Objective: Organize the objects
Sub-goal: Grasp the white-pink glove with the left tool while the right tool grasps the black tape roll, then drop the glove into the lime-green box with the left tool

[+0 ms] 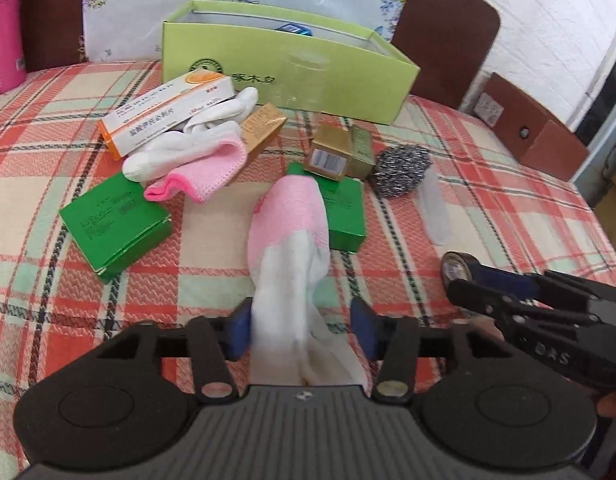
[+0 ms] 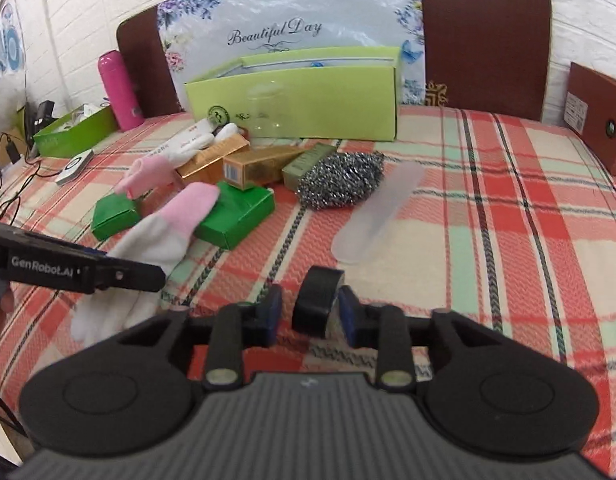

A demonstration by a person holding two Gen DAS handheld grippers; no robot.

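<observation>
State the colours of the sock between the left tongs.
The sock is pink at the toe and white below; left wrist view.

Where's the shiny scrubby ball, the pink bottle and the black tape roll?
Steel scrubber [image 2: 339, 180]: right wrist view, middle of its wiry bundle.
Pink bottle [image 2: 120, 90]: right wrist view, middle of its body.
Black tape roll [image 2: 317, 300]: right wrist view, its outer band.

tablecloth [image 2: 507, 216] lying plaid under everything | pink bottle [image 2: 120, 90] standing at tablecloth's far left edge | chairs [image 2: 483, 36] standing behind tablecloth | cables [image 2: 12, 200] trailing off tablecloth's left side
</observation>
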